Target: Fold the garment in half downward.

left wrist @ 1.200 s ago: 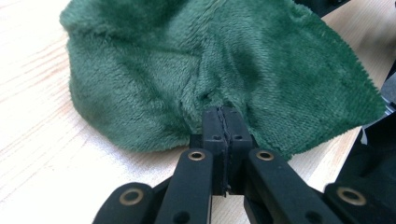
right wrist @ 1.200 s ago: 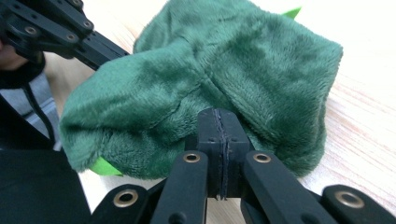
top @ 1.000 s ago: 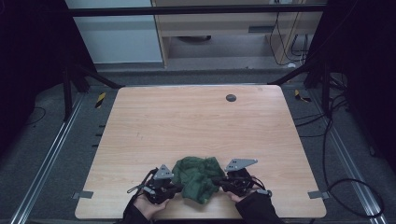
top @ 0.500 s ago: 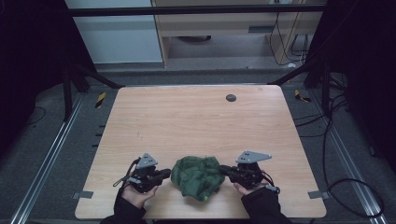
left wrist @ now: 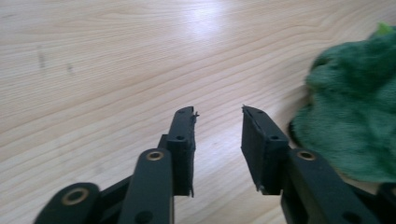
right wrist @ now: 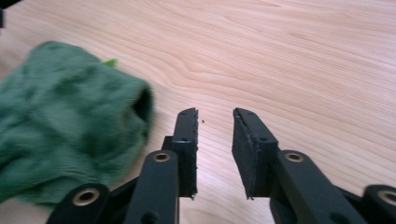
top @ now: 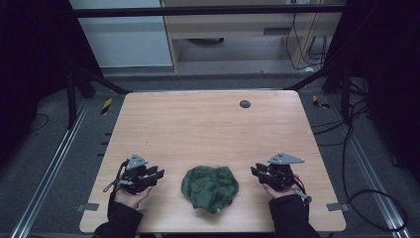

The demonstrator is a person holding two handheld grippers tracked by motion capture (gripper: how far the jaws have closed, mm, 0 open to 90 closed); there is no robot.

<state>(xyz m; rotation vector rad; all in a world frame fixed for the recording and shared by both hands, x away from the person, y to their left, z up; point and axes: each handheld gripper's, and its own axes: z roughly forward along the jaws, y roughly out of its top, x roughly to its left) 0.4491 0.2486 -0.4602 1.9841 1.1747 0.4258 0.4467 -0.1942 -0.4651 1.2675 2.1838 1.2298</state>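
Both grippers have let go of the crumpled green cloth (top: 210, 187) and drawn apart: left gripper (top: 157, 174) and right gripper (top: 254, 171) sit open-jawed, empty, suggesting scrunching is finished.

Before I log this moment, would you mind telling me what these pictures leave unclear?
- Green cloth: crumpled in a heap in the high view, so its shape and what it is stay hidden by its own folds; the frame edge cuts it off in both gripper views.
- Small dark round thing near the table's far edge: too small in the high view to identify.
- The person's forearms: cut off by the high view's bottom edge.
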